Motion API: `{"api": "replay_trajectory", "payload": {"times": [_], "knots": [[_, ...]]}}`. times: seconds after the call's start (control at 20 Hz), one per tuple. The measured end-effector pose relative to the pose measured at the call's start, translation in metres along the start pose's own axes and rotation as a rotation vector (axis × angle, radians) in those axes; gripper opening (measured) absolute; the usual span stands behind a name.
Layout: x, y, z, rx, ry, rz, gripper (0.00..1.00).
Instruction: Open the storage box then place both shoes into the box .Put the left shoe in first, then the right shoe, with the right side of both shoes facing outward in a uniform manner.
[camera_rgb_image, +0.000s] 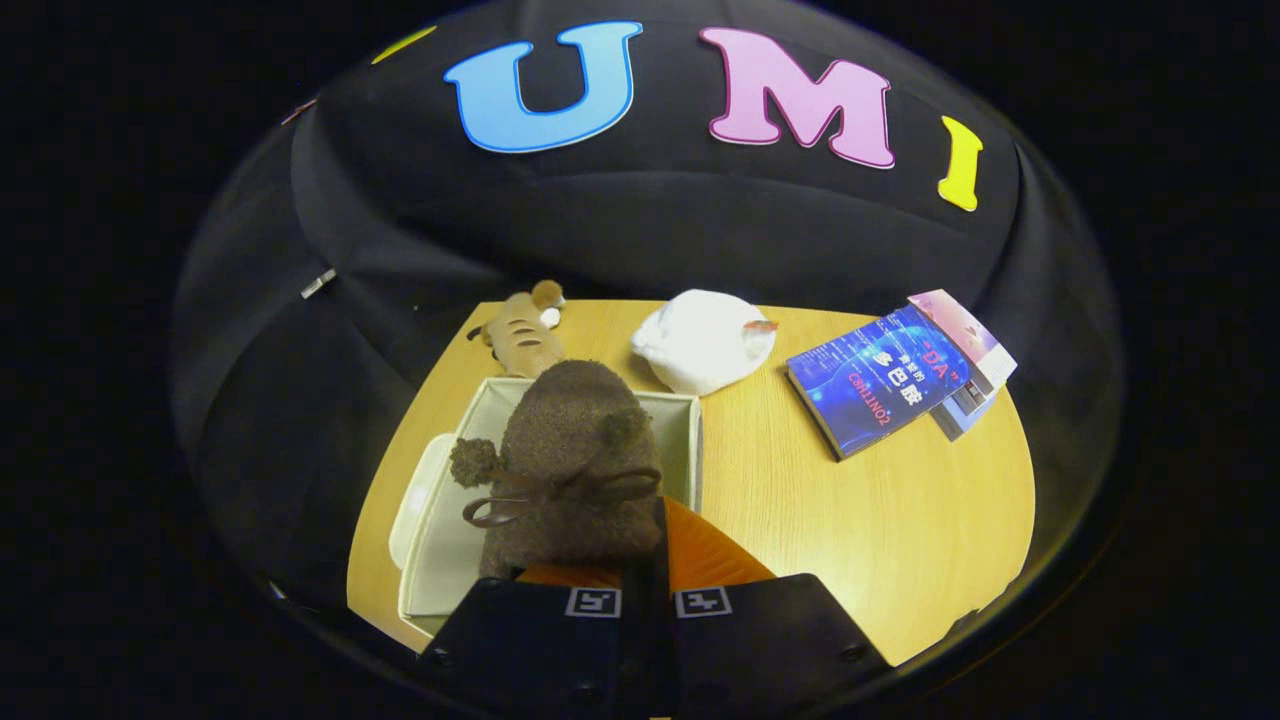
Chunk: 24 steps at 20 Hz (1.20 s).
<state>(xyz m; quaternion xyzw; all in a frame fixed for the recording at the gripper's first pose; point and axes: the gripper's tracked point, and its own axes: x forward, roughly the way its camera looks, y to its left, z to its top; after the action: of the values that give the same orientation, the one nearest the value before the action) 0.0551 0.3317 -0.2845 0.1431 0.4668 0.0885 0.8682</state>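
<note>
Hand-held gripper (645, 560) clenched on fuzzy brown bow-laced shoe (575, 460) over open storage box (440, 540)

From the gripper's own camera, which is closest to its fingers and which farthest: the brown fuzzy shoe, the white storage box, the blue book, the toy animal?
1. Brown shoe, held in the gripper, above the box.
2. White storage box, open, under the shoe.
3 and 4. Toy animal, beyond the box, and blue book, off to the right: too close to call.
</note>
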Motion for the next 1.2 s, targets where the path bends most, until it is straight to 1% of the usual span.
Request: {"api": "replay_trajectory", "payload": {"times": [0.1,0.25,0.3,0.35,0.4,0.45,0.6,0.7,0.75,0.8,0.9,1.05,1.2], "knots": [[0.012,0.000,-0.011,-0.026,0.017,-0.041,0.05],[0.023,-0.004,-0.023,-0.106,0.031,-0.104,0.06],[0.025,-0.002,-0.024,-0.132,0.024,-0.108,0.09],[0.026,0.000,-0.025,-0.150,0.022,-0.108,0.15],[0.026,0.004,-0.030,-0.149,0.034,-0.097,0.18],[0.026,0.009,-0.033,-0.147,0.041,-0.083,0.23],[0.023,0.010,-0.025,-0.144,0.010,-0.083,0.44],[0.022,0.019,-0.027,-0.137,0.017,-0.039,0.57],[0.021,0.025,-0.027,-0.138,0.013,-0.021,0.72],[0.020,0.027,-0.025,-0.143,0.003,-0.008,0.80],[0.013,0.026,-0.024,-0.173,-0.021,-0.019,0.99],[0.009,0.025,-0.026,-0.193,-0.031,-0.018,0.98],[0.000,0.024,-0.018,-0.196,-0.066,-0.005,0.99]]}}
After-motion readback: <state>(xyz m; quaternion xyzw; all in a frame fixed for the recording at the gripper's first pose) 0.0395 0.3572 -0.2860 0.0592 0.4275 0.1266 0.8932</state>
